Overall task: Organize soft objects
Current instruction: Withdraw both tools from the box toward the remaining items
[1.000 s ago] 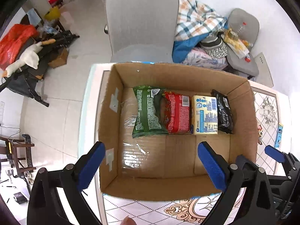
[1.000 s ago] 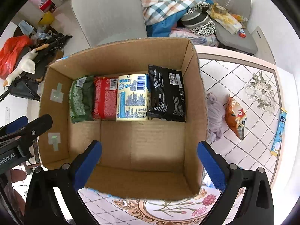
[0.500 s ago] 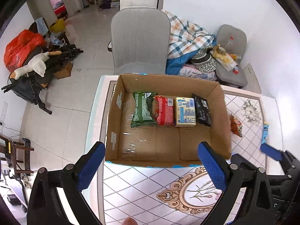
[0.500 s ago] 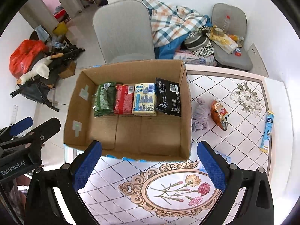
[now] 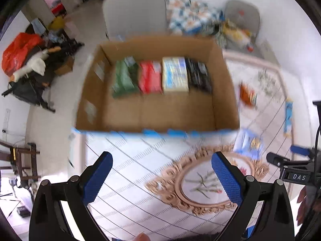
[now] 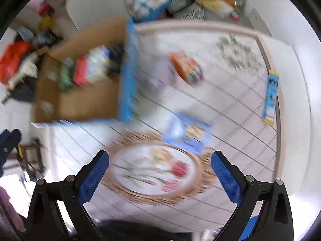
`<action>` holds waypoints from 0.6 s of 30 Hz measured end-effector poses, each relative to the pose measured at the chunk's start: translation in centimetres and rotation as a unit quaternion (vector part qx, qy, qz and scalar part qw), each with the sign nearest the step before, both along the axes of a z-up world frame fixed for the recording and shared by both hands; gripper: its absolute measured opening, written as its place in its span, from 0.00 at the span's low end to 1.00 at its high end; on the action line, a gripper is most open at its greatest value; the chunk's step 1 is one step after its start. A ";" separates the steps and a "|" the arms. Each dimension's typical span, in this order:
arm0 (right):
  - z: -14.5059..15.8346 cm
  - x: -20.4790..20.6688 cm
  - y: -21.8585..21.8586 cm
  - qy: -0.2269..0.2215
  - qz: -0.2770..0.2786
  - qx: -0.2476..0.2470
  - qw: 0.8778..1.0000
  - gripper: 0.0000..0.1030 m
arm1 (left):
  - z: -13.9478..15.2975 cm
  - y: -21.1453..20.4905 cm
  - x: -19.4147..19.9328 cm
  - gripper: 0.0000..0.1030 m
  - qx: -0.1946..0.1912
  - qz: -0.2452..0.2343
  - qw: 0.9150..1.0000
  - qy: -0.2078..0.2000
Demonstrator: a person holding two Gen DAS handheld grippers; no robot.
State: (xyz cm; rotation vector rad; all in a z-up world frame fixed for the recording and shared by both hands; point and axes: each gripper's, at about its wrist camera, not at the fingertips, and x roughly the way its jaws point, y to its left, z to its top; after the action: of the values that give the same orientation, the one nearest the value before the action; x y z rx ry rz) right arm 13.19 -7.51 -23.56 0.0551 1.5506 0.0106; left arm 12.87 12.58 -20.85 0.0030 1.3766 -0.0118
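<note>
Packets lie loose on our table [image 6: 236, 108]: blue packet [image 6: 187, 133], orange packet [image 6: 185, 66], blue stick [image 6: 270, 96]. Cardboard box [image 5: 158, 118] sits left; left gripper [image 5: 161, 173] and right gripper [image 6: 159, 172] gape empty.

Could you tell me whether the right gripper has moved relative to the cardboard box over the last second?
Yes. The right gripper has pulled back and swung right: the cardboard box now lies far left, and the blue packet lies ahead.
</note>
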 end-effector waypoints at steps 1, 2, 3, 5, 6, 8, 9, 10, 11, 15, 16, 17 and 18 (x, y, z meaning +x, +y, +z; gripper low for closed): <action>-1.2 0.0 -0.5 0.011 0.018 -0.010 1.000 1.00 | -1.1 -0.9 -0.2 0.98 -0.001 0.000 1.000 0.012; -2.8 0.1 -1.0 0.023 0.046 -0.025 0.998 1.00 | -2.4 -2.0 -0.5 0.98 -0.001 0.000 1.000 0.025; -3.8 0.2 -1.2 0.028 0.064 -0.033 0.997 1.00 | -3.6 -3.1 -0.7 0.98 0.003 0.002 0.999 0.038; -5.9 0.5 -1.4 0.035 0.104 -0.046 0.993 1.00 | -5.1 -4.6 -1.0 0.98 0.009 0.001 0.999 0.049; -7.2 0.9 -1.2 0.039 0.135 -0.054 0.989 1.00 | -5.7 -5.3 -1.1 0.98 0.019 0.002 0.998 0.053; -8.9 1.5 -0.4 0.041 0.185 -0.062 0.980 1.00 | -6.6 -6.5 -1.3 0.98 0.036 0.002 0.998 0.060; -10.0 1.8 -0.1 0.049 0.213 -0.062 0.974 1.00 | -6.9 -7.0 -1.3 0.98 0.045 0.005 0.997 0.060; -10.8 1.9 0.2 0.054 0.231 -0.057 0.970 1.00 | -7.2 -7.5 -1.3 0.98 0.053 0.007 0.997 0.062; -11.7 2.1 0.4 0.059 0.249 -0.050 0.966 1.00 | -7.4 -7.9 -1.3 0.98 0.060 0.008 0.996 0.062; -14.8 2.8 0.5 0.094 0.275 -0.027 0.956 1.00 | -7.8 -8.7 -1.2 0.98 0.082 0.015 0.994 0.066; -15.2 2.9 0.4 0.099 0.273 -0.030 0.956 1.00 | -7.7 -9.0 -1.2 0.98 0.085 0.017 0.994 0.067; -15.6 3.1 -0.2 0.102 0.262 -0.034 0.959 0.97 | -7.5 -9.3 -1.1 0.98 0.087 0.016 0.994 0.066; -15.8 3.2 -1.0 0.101 0.246 -0.038 0.963 0.89 | -7.0 -9.8 -0.9 0.98 0.088 0.013 0.994 0.064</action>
State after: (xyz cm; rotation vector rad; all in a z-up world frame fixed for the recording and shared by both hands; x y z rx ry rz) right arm 16.41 -8.48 -39.35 -0.4017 1.7335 0.3472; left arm 11.98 2.76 -27.87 0.1345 1.5018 0.1338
